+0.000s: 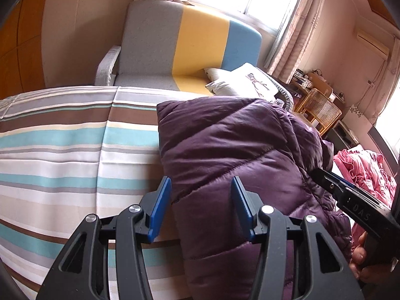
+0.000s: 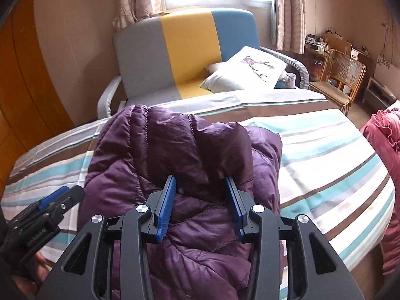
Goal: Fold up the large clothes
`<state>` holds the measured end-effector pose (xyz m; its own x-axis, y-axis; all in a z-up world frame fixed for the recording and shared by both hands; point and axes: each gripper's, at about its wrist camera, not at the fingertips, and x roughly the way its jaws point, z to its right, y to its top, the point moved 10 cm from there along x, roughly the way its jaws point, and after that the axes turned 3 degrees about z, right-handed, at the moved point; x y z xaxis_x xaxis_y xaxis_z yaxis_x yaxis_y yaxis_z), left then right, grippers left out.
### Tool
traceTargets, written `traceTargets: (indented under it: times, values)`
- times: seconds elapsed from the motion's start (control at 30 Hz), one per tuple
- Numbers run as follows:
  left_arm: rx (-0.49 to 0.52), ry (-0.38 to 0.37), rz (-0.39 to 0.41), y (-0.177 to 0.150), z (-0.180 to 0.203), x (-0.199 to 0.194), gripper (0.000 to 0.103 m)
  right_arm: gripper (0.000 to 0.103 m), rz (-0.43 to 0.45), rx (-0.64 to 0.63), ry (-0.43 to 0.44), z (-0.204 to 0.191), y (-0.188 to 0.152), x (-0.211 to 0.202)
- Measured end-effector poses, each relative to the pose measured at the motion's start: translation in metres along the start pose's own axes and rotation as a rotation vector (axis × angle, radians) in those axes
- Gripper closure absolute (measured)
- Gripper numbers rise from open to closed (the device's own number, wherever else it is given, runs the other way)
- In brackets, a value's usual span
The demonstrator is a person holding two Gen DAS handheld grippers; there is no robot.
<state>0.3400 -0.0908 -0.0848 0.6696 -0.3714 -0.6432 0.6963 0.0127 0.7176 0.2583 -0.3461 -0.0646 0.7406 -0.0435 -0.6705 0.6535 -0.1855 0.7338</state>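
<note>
Holding both grippers over the bed, we see a purple quilted puffer jacket (image 1: pixel 232 150) lying bunched on the striped bedsheet (image 1: pixel 62 150). Our left gripper (image 1: pixel 201 207) has its blue-padded fingers (image 1: pixel 160 207) spread wide; the left pad sits over the sheet just beside the jacket's left edge, the right pad over the quilted fabric, and nothing is pinched between them. We cannot tell whether the tips touch the cloth.

From the right wrist view, our right gripper (image 2: pixel 200 205) is likewise spread apart, its fingers (image 2: pixel 166 207) straddling the middle of the jacket (image 2: pixel 175 155), where a dark fold of fabric rises just beyond the tips. The left gripper (image 2: pixel 52 205) appears at the near left of this view, over the sheet (image 2: pixel 325 155) beside the jacket; in the left wrist view the right gripper (image 1: pixel 332 182) reaches in from the right against the jacket's far-right side.

Beyond the bed stands a sofa chair (image 2: pixel 187 45) in grey, yellow and blue panels, with a white cushion (image 2: pixel 247 70) on its seat. A rattan chair (image 2: pixel 342 75) stands far right, and a pink ruffled fabric (image 2: pixel 385 135) lies at the right edge.
</note>
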Motion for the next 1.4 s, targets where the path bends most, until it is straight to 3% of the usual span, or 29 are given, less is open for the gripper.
traceTargets:
  times: [0.27, 0.5, 0.87, 1.17, 1.4]
  values:
    - [0.032, 0.009, -0.028, -0.005, 0.007, 0.016, 0.054, 0.062, -0.060, -0.041, -0.049, 0.002, -0.017, 0.022]
    - [0.077, 0.016, -0.003, -0.014, 0.017, 0.009, 0.053, 0.062, -0.046, -0.034, -0.049, 0.010, -0.030, 0.017]
    - [0.092, 0.026, -0.019, -0.002, 0.021, 0.018, 0.053, 0.062, -0.045, -0.016, -0.055, 0.013, -0.016, 0.018]
    - [0.116, 0.025, -0.053, -0.018, 0.028, 0.041, 0.052, 0.063, -0.073, -0.042, -0.084, 0.021, -0.044, 0.046]
    - [0.213, 0.026, -0.098, -0.030, 0.035, 0.061, 0.052, 0.063, -0.071, -0.044, -0.075, 0.026, -0.058, 0.061]
